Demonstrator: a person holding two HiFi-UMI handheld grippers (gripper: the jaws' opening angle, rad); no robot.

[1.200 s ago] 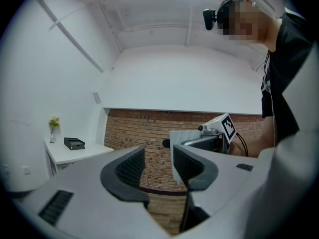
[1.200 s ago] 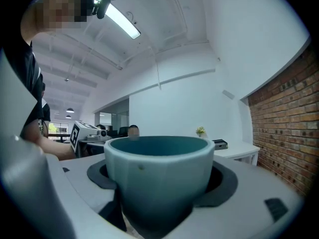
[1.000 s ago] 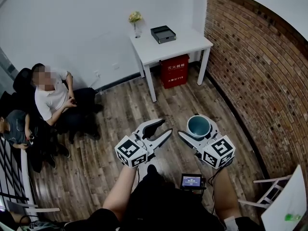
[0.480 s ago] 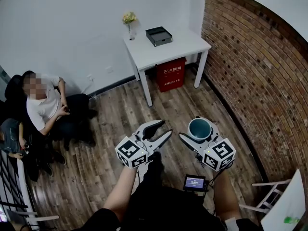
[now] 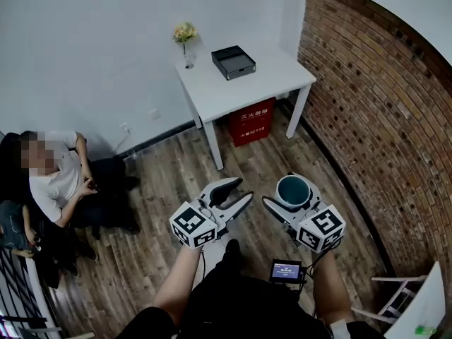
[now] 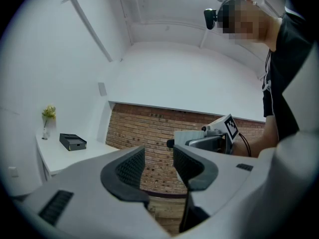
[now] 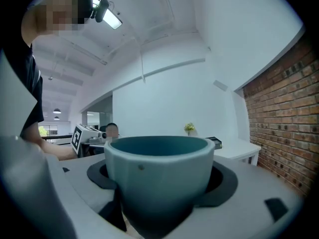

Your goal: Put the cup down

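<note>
A teal cup (image 5: 292, 191) sits upright between the jaws of my right gripper (image 5: 288, 196), which is shut on it; the cup (image 7: 158, 176) fills the right gripper view, its rim level and its inside bare. My left gripper (image 5: 234, 192) is held beside it at the same height, open, with nothing between its dark pads (image 6: 130, 166). Both grippers hang over the wooden floor (image 5: 176, 189), some way short of the white table (image 5: 282, 73) in the corner ahead. The table (image 7: 234, 151) also shows small behind the cup.
On the table stand a black box (image 5: 234, 61) and a small vase of flowers (image 5: 185, 39); a red box (image 5: 256, 121) sits under it. A brick wall (image 5: 381, 111) runs along the right. A seated person (image 5: 60, 182) is at the left. A white chair (image 5: 395, 295) stands at bottom right.
The table, the red box and the brick wall have come nearer in the head view and the seated person has slid left and down: I have walked towards the table. Both grippers keep their pose.
</note>
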